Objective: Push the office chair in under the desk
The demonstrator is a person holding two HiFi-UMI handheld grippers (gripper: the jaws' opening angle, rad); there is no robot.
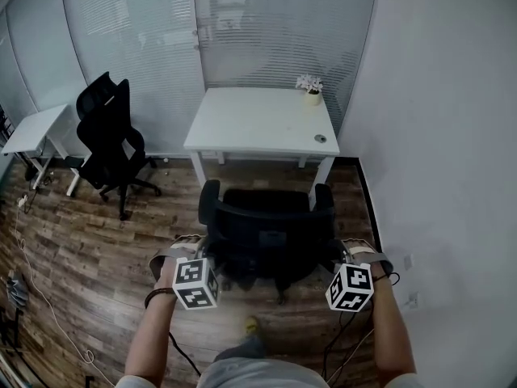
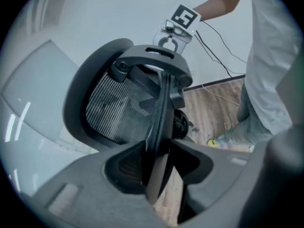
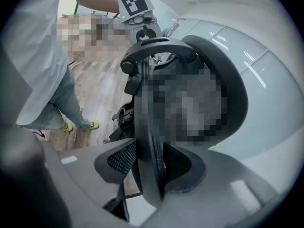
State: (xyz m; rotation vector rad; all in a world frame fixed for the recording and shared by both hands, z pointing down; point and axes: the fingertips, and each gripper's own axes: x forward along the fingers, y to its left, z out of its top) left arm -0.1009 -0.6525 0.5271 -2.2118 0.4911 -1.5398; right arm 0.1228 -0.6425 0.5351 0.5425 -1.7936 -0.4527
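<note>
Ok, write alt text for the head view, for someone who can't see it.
A person's left gripper and right gripper clamp the back of a black chair facing a white desk, its seat not yet under it. A plant sits on the desk; a spare chair stands at left.

Nothing readable appeared: the two marker cubes (image 1: 196, 282) (image 1: 350, 288) bore only black-and-white square patterns, no letters.

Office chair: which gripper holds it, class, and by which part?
Both: the left gripper and the right gripper each clamp one side edge of the backrest of the office chair.
</note>
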